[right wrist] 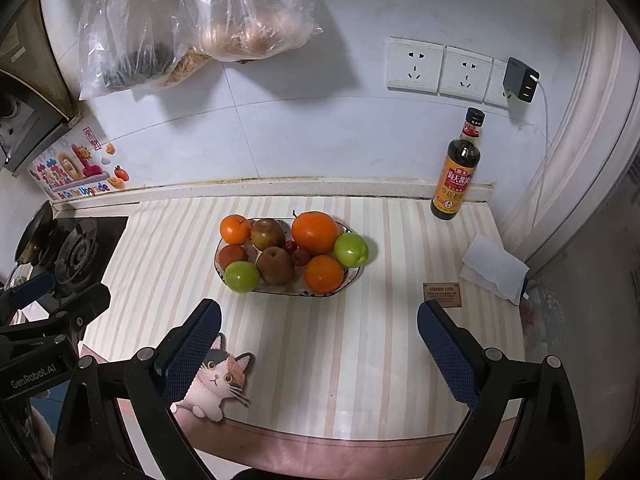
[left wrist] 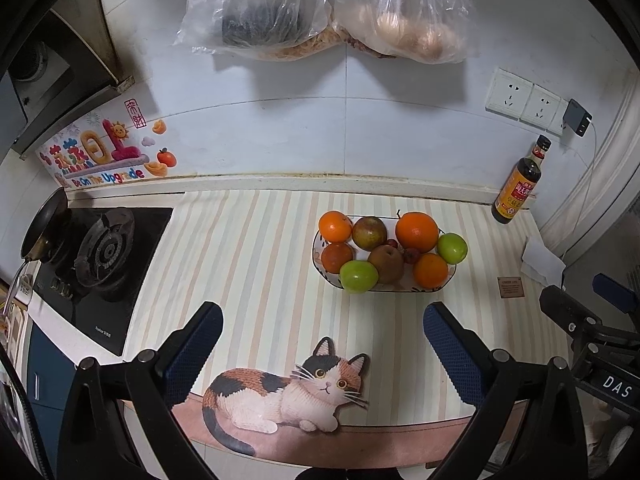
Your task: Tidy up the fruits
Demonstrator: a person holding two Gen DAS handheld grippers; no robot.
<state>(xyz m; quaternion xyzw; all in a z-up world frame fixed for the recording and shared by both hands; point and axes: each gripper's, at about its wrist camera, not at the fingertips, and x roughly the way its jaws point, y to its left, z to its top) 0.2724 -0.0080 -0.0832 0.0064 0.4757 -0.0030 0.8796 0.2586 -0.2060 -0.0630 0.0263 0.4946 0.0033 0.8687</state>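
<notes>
A white patterned plate (left wrist: 318, 240) (right wrist: 352, 276) sits on the striped mat, piled with fruit. It holds a big orange (left wrist: 417, 232) (right wrist: 315, 232), smaller oranges (left wrist: 335, 226) (right wrist: 235, 229), two green apples (left wrist: 359, 276) (right wrist: 351, 249), brownish pears (left wrist: 386, 263) (right wrist: 275, 266) and small red fruits (right wrist: 301, 256). My left gripper (left wrist: 323, 328) hovers open in front of the plate, nothing between its fingers. My right gripper (right wrist: 319, 328) is open too, nearer the counter's front edge and right of the plate, holding nothing.
A soy sauce bottle (left wrist: 520, 182) (right wrist: 458, 166) stands at the back right by wall sockets (right wrist: 440, 70). A gas stove (left wrist: 102, 256) with a pan is on the left. Folded tissue (right wrist: 494, 268) lies at right. Plastic bags (left wrist: 320, 8) hang on the wall.
</notes>
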